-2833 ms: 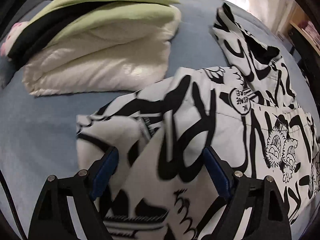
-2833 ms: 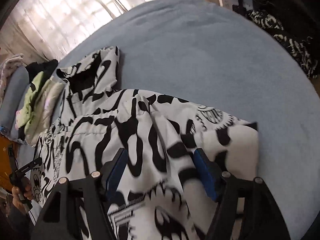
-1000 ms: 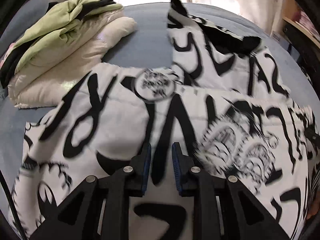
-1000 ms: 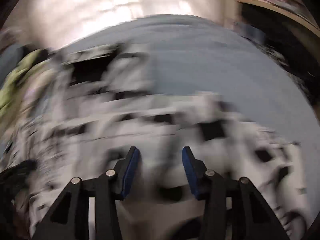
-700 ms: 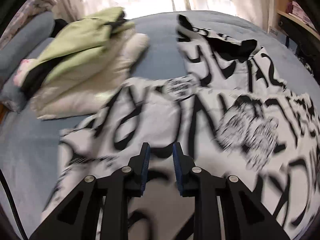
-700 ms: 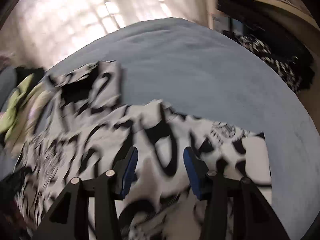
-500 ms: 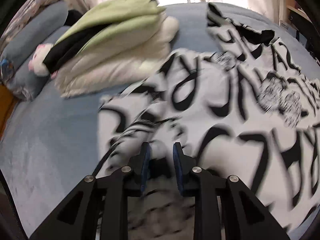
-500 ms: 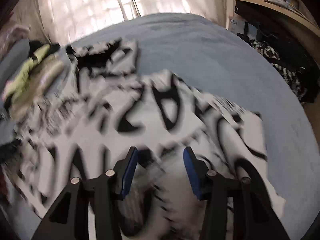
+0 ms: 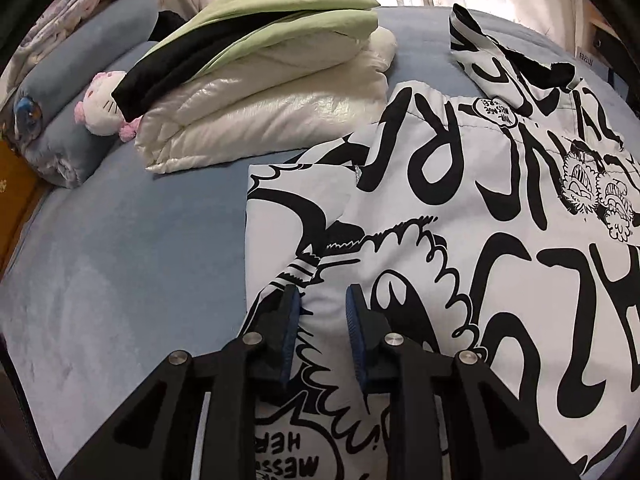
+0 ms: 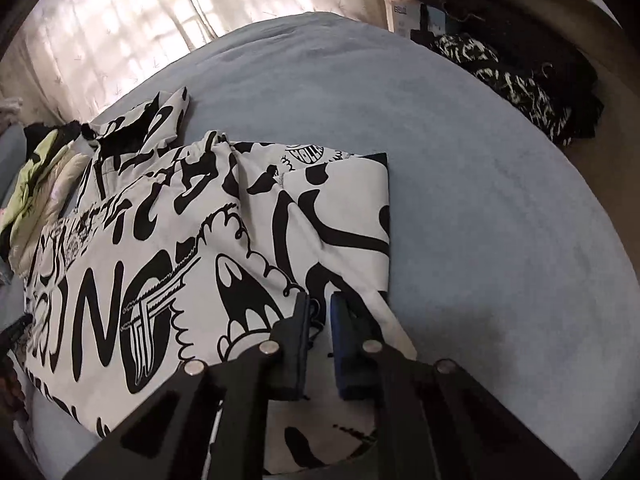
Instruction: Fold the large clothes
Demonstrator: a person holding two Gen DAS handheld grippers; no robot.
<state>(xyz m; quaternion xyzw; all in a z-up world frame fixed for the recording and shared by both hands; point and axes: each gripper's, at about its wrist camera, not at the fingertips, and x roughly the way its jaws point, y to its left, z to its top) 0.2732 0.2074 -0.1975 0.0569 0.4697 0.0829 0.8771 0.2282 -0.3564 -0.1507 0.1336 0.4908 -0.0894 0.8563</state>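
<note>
- Pinching jacket (image 9: 460, 216) fabric: left gripper (image 9: 322, 304) narrowly parted, right gripper (image 10: 320, 312) nearly closed.
- Likely handling soft, puffy, slippery; gripping near hem corners.

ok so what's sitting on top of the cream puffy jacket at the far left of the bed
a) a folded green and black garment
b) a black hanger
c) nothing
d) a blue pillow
a: in the left wrist view a folded green and black garment lies stacked on the cream puffy jacket.

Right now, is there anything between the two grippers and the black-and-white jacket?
Nothing visible. The left gripper and the right gripper each already pinch a fold of the jacket between their pads.
</note>
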